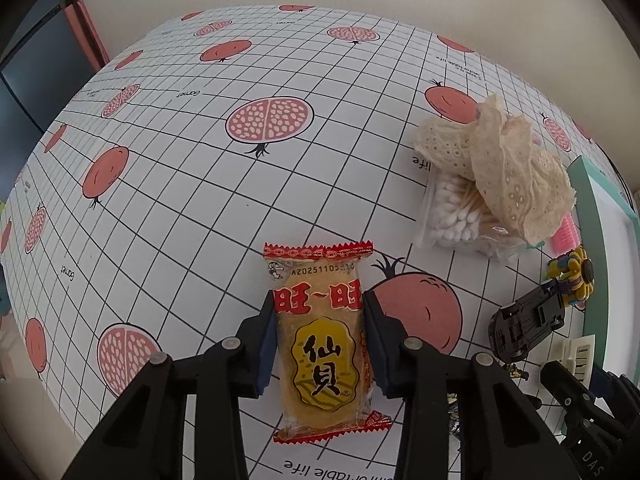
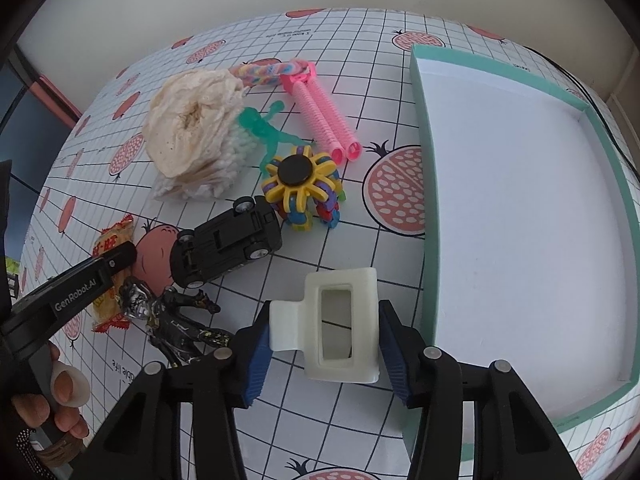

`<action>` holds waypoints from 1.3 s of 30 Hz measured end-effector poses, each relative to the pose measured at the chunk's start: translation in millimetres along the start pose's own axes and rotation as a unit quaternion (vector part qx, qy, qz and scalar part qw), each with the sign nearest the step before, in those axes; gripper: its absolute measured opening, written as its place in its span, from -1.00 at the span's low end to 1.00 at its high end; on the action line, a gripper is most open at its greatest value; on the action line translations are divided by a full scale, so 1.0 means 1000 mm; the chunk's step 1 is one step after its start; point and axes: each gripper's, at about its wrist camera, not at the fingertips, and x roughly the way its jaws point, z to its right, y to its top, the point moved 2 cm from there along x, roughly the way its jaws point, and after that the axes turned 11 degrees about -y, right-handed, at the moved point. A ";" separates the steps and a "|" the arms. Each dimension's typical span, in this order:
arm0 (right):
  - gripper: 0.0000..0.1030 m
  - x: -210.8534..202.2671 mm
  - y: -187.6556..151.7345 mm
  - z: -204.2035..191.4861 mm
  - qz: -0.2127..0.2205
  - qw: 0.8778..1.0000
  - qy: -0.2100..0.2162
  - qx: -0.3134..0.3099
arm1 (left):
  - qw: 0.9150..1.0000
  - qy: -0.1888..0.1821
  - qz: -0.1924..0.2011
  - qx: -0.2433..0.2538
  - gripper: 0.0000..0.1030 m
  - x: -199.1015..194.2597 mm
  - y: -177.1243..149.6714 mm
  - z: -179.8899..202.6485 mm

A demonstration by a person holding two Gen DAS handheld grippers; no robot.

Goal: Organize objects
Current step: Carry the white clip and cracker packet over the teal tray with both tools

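A rice cracker packet point(image 1: 324, 340), yellow with red crimped ends, lies on the pomegranate-print tablecloth point(image 1: 180, 184). My left gripper point(image 1: 319, 300) is shut on it, one blue pad pressed against each long side. In the right wrist view, that packet point(image 2: 108, 244) shows partly under the left gripper's black arm. My right gripper point(image 2: 326, 308) is shut on a white hair claw clip point(image 2: 340, 372), just left of the teal box point(image 2: 430, 240). The box has a white inside with nothing in it.
Behind the clip lie a black toy car point(image 2: 228, 240), a yellow spinner toy point(image 2: 300, 184), pink rollers point(image 2: 320, 116), a green figure point(image 2: 264, 128), a lace cloth point(image 2: 192, 124) over a cotton swab bag point(image 2: 224, 168) and a dark figure point(image 2: 176, 316). A hand point(image 2: 60, 396) is lower left.
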 end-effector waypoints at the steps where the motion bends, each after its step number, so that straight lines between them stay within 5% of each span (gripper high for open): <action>1: 0.00 0.000 -0.001 -0.003 0.001 1.000 0.000 -0.001 | 1.000 0.000 0.000 0.000 -0.22 0.000 0.000 0.000; 13: 0.00 -0.002 -0.007 -0.003 0.008 1.000 0.003 -0.007 | 1.000 -0.003 0.003 -0.009 -0.27 -0.003 -0.002 -0.003; 20: -0.01 -0.029 -0.024 0.032 0.022 0.999 0.023 0.004 | 1.000 0.004 0.010 -0.024 -0.27 -0.011 -0.003 -0.010; 26: -0.01 -0.037 0.003 0.020 0.058 0.998 0.031 0.018 | 0.999 0.003 0.041 -0.020 -0.27 -0.034 -0.001 -0.003; 30: -0.01 -0.046 0.013 0.021 0.080 0.996 0.031 0.031 | 0.998 -0.002 0.055 -0.013 -0.27 -0.045 0.000 0.010; 39: -0.01 -0.066 -0.004 0.102 0.090 0.992 0.010 0.083 | 0.997 -0.032 0.066 0.028 -0.27 -0.055 -0.004 0.079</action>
